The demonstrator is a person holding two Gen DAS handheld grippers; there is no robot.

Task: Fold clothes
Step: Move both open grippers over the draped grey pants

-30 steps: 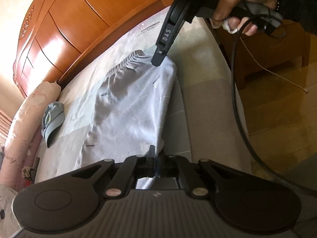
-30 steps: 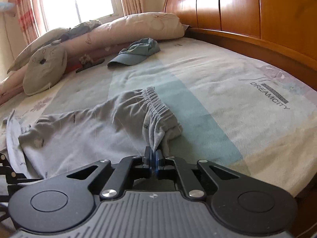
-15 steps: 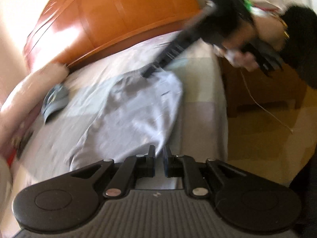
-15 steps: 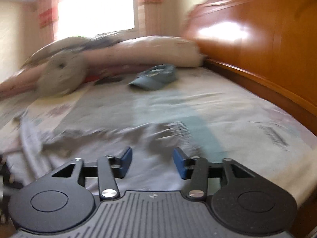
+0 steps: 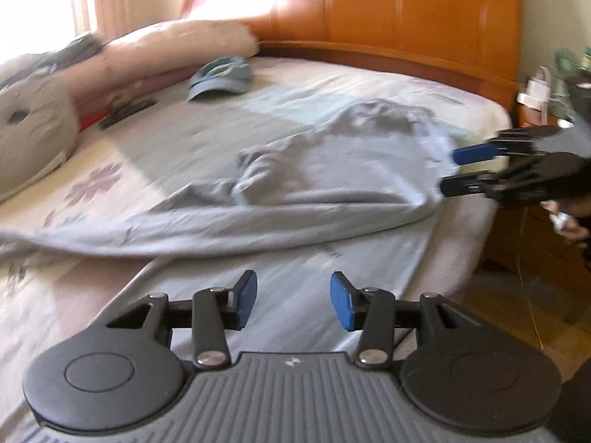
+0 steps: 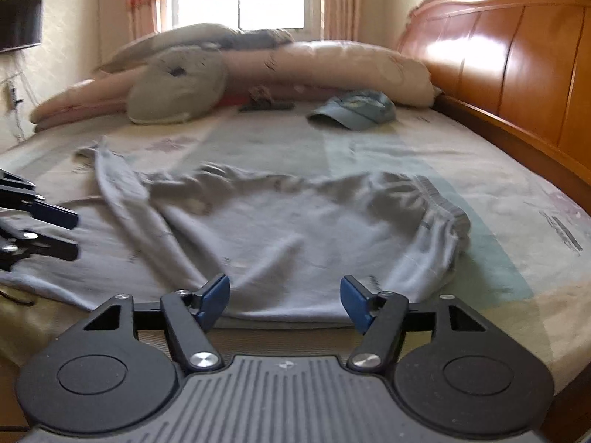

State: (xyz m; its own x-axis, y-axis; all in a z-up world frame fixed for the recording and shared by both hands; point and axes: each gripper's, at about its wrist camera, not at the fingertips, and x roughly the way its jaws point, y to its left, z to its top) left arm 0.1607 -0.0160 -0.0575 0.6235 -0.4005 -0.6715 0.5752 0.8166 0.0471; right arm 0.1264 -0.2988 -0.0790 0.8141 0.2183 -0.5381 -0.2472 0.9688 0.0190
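A pair of light grey cotton trousers with a gathered elastic waistband (image 6: 303, 236) lies loose and rumpled across the near half of the bed with the pale patterned sheet (image 6: 461, 170), waistband toward the glossy orange wooden headboard (image 6: 517, 59). The left gripper (image 5: 293, 301) has its blue-padded jaws spreading, nothing between them, above the sheet near the trousers' edge. The right gripper (image 6: 284, 301) has its jaws spreading wider, over the trousers' near hem; the pads do not press the cloth. A faded blue-green baseball cap (image 6: 354, 110) rests near long pinkish bolster pillows (image 6: 332, 62) and a round grey cushion (image 6: 177, 88).
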